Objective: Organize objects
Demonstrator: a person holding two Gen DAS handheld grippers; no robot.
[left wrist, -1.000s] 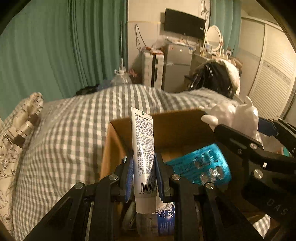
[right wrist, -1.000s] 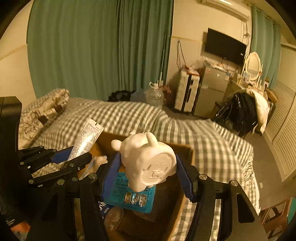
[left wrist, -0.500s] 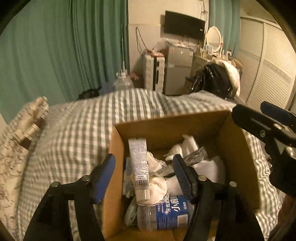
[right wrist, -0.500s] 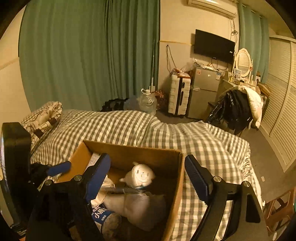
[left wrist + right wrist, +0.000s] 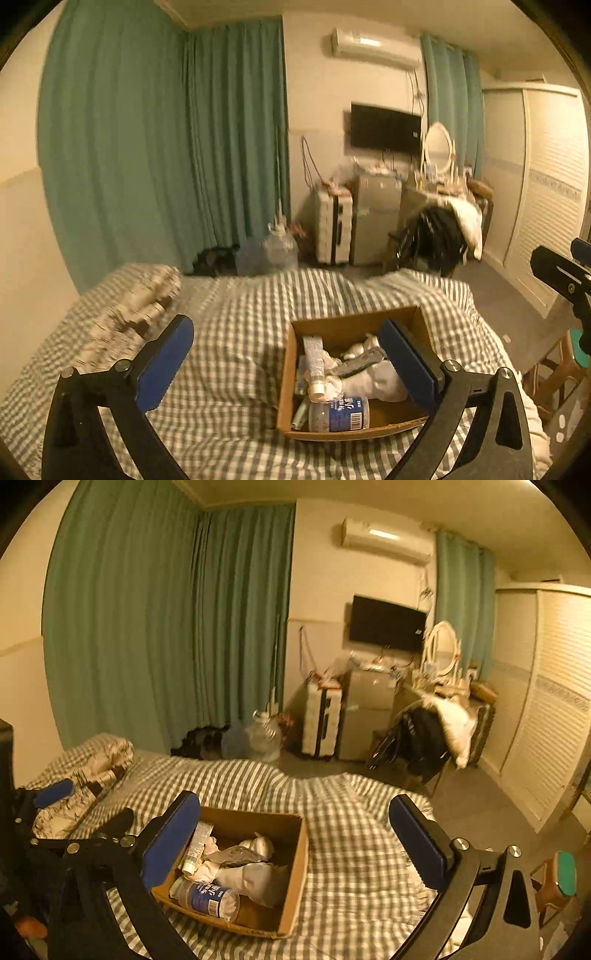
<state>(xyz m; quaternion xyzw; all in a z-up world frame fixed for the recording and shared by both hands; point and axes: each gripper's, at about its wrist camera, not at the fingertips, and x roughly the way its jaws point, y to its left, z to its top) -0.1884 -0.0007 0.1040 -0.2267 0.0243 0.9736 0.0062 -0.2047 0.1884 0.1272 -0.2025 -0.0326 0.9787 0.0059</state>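
A brown cardboard box (image 5: 286, 373) (image 5: 297, 864) sits on the checked bed. In it lie a white tube (image 5: 314, 356) (image 5: 197, 845), a white animal figurine (image 5: 260, 845), a blue-labelled clear bottle (image 5: 338, 413) (image 5: 205, 897), white cloth (image 5: 251, 877) and other small items. My left gripper (image 5: 291, 362) is open and empty, raised above and in front of the box. My right gripper (image 5: 295, 838) is open and empty, also raised back from the box. Each gripper shows at the edge of the other's view.
The grey-checked bedspread (image 5: 229, 339) covers the bed, with a patterned pillow (image 5: 88, 764) at the left. Green curtains, a suitcase (image 5: 332, 225), a small fridge, a chair with clothes (image 5: 424, 738) and a wardrobe stand beyond. A stool (image 5: 561, 878) stands at the right.
One second ago the left gripper held the tube and the right held the figurine over the box. Both opened, the objects now lie in the box, and both grippers have pulled back and up.
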